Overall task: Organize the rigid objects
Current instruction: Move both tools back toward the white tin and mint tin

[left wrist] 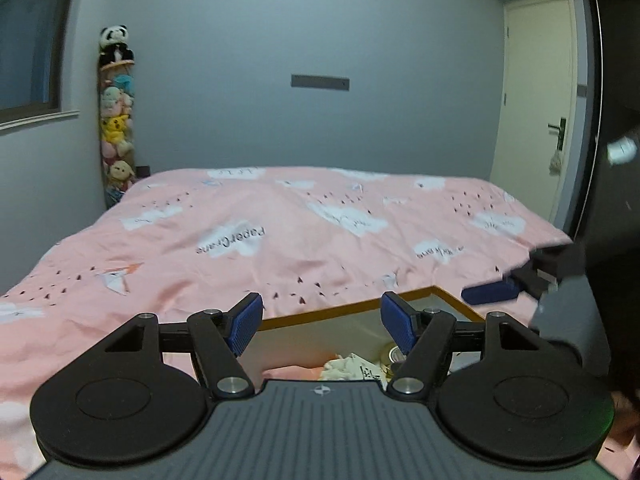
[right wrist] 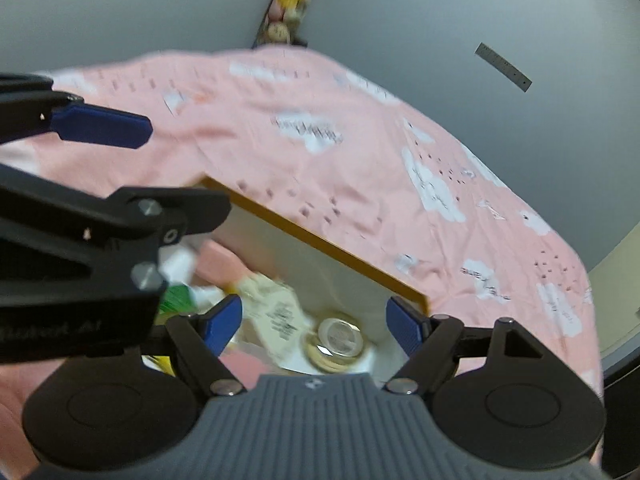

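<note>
Pink quilt (left wrist: 320, 232) covers the bed and fills the middle of both views; its white clouds carry writing, and only "PaperCrane", printed upside down left of centre in the left view, can be read. Below it, at lower centre, sits an open drawer (right wrist: 320, 244) with a brown rim, holding a jumble of small things, among them a round jar (right wrist: 338, 338) with a clear lid. Both claws stand spread and empty above it: the left gripper (left wrist: 322, 322) and the right gripper (right wrist: 314, 324). They hang close together, so they could knock each other reaching in. Blur makes the jar's label and the paper tag unreadable.
</note>
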A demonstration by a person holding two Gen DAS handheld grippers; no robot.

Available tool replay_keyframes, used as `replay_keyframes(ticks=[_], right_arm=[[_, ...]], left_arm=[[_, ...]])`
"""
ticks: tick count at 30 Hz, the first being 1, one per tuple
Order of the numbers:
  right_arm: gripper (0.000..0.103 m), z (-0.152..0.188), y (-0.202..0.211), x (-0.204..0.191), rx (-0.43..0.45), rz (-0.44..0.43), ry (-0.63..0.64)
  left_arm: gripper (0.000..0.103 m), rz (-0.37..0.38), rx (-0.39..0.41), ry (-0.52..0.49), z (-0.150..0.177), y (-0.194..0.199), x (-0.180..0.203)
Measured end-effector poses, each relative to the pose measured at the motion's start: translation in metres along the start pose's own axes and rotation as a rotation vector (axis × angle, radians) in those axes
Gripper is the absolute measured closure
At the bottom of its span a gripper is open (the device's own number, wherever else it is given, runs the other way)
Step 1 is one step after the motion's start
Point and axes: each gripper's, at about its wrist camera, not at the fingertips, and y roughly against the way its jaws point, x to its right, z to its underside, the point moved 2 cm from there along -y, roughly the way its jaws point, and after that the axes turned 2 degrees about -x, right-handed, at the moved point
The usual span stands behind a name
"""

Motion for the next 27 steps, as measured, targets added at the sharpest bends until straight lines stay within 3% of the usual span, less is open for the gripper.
replay_keyframes(ticks=[9,12,18,20,24,27], right_arm=[[0.024,0.020,0.026,-0.046,0.077,-0.125,-0.192],[0.018,0.022,0.036,-0.064,0.104,-0.161,-0.209],[0.019,0.027,0.051,-0.099,0.125,-0.281,-0.187],[0.021,0.028,0.051,-0.112,0.121,-0.319,-0.145],[0.047,0.030,0.035,-0.131,0.057,-0.394,-0.120],[0.049,0.034,0.024,-0.142,0.004,-0.440,-0.118]], left_arm=[[0.022,-0.016,-0.042,0.028,0.025,0.034,-0.043],[0.022,-0.015,-0.066,0.069,0.038,0.044,-0.060],[0.022,-0.048,-0.174,0.110,0.065,0.059,-0.098],[0.026,-0.049,-0.235,0.128,0.076,0.060,-0.110],[0.033,0.008,-0.350,0.143,0.097,0.061,-0.129],[0.034,-0.004,-0.387,0.126,0.110,0.060,-0.135]])
